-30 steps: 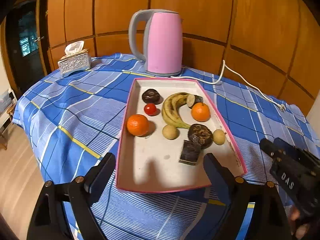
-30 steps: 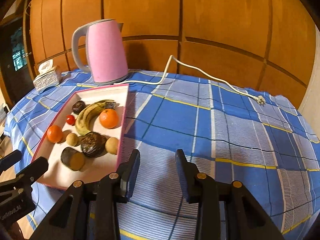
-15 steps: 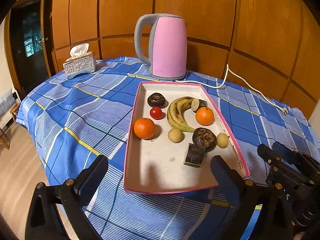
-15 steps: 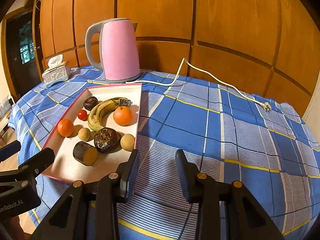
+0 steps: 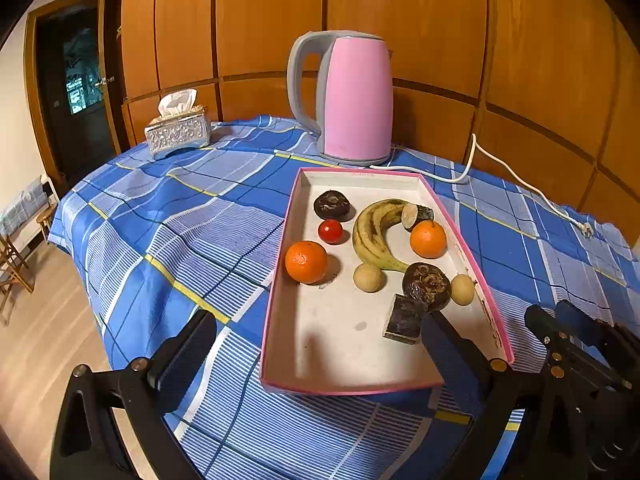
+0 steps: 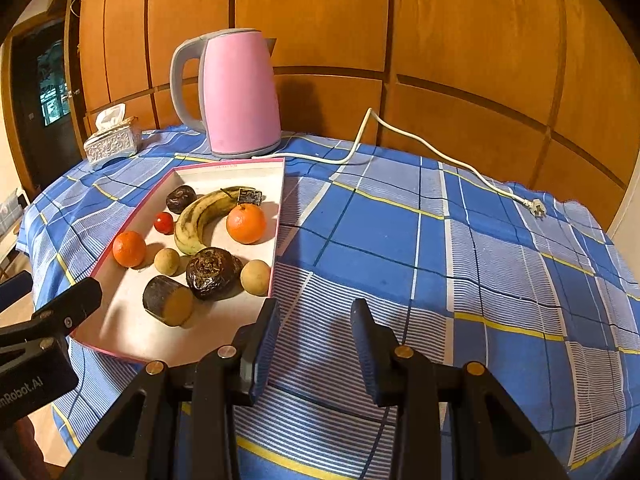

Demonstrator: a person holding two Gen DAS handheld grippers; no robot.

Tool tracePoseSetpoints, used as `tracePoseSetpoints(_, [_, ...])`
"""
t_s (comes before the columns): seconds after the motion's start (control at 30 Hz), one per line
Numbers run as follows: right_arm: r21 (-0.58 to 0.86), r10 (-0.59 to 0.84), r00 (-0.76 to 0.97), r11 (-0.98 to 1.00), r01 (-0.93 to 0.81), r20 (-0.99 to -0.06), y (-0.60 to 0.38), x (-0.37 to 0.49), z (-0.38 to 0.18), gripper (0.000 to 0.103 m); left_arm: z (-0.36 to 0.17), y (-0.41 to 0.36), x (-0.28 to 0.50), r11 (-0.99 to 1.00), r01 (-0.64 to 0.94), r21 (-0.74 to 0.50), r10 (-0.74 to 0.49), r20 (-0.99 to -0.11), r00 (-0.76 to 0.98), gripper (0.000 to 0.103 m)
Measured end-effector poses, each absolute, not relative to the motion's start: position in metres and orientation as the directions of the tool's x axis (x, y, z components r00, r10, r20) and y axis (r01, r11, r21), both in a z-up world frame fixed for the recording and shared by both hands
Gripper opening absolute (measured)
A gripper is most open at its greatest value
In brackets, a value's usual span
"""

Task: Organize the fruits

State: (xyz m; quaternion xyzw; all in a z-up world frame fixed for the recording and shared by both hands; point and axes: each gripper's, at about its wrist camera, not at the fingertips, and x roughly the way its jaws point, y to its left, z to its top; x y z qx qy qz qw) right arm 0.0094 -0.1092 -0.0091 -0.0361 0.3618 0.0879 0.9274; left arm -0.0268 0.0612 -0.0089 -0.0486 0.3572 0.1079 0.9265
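While all the fruits (image 5: pixel 378 232) lay in the pink tray (image 5: pixel 276 300) at the kettle's (image 5: pixel 352 96) 6 o'clock, both cameras had pulled back, leaving the left gripper (image 5: pixel 316 354) wide open and the right gripper (image 6: pixel 314 344) half-open, each empty.

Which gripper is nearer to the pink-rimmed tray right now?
Left. The left gripper straddles the near end of the pink-rimmed tray, jaws wide open. The right gripper hovers beside the tray's near right corner, over the tablecloth.
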Motion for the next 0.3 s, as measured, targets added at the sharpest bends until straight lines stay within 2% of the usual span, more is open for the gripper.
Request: tracePoseSetpoints(0.3, [-0.003,0.136,0.718,0.982,-0.188,-0.683,-0.1091,0.0101,-0.0113,0.037,-0.0113,0.0617,-0.0273,0.975,-0.222,-0.021,0.150,-0.676,0.721,0.103])
